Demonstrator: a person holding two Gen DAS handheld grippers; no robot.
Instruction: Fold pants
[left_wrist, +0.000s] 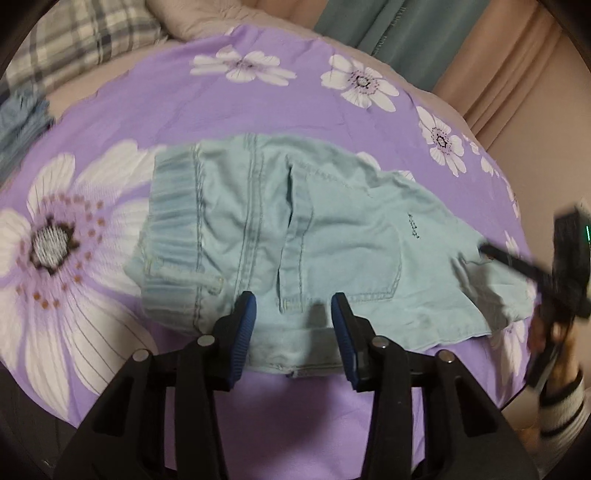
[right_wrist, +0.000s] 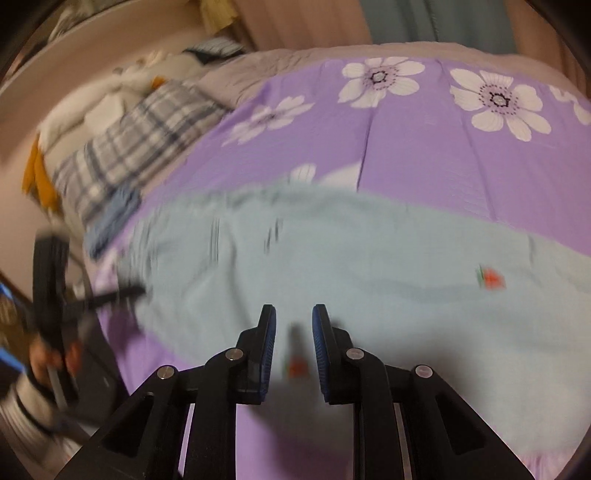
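Purple bedsheet (left_wrist: 295, 92), one pants (left_wrist: 332, 240), two plaid pillows (left_wrist: 92, 40)

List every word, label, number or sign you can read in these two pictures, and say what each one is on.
No text can be read.
Small dark embroidery on the pants: too small and blurred to read.
Red and green motifs on the pants: pictures, not words.
Flowered purple sheet: no writing.

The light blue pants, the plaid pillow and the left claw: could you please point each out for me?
light blue pants (left_wrist: 343, 236), left wrist view, on the back pocket.
plaid pillow (right_wrist: 140, 147), right wrist view, on its checked cover.
left claw (left_wrist: 293, 325), left wrist view, midway between its fingertips.
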